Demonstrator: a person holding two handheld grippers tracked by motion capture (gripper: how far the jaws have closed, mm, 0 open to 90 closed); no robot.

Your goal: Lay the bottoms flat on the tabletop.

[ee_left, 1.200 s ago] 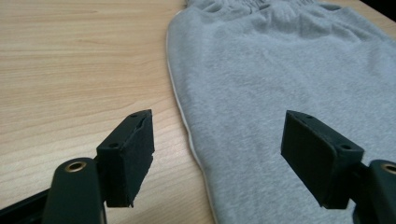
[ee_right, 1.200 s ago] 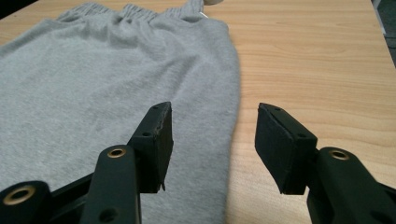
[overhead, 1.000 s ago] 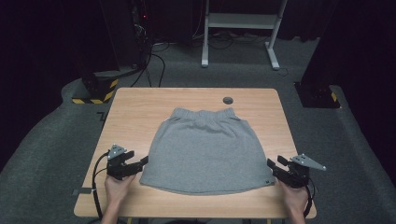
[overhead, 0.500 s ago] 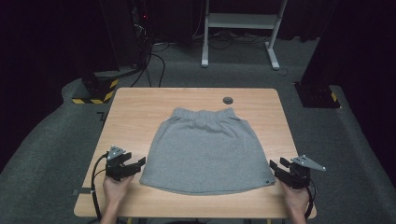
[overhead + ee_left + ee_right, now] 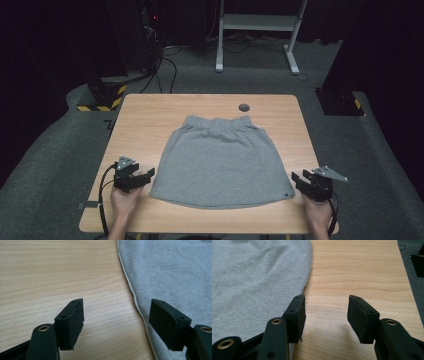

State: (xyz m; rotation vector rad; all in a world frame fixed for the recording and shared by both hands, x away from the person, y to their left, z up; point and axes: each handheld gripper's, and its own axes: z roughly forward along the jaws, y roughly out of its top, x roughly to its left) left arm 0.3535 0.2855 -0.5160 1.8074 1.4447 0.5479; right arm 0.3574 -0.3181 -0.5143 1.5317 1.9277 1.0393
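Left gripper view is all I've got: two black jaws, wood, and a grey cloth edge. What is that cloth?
Observer: A grey skirt, spread flat on the table, waistband toward the far edge.
Operator: Is there another gripper somewhere?
Observer: Yes, the right gripper sits open by the skirt's other hem corner, holding nothing.
Operator: Anything else on the table?
Observer: A small dark round thing just beyond the waistband; too small to tell what it is.
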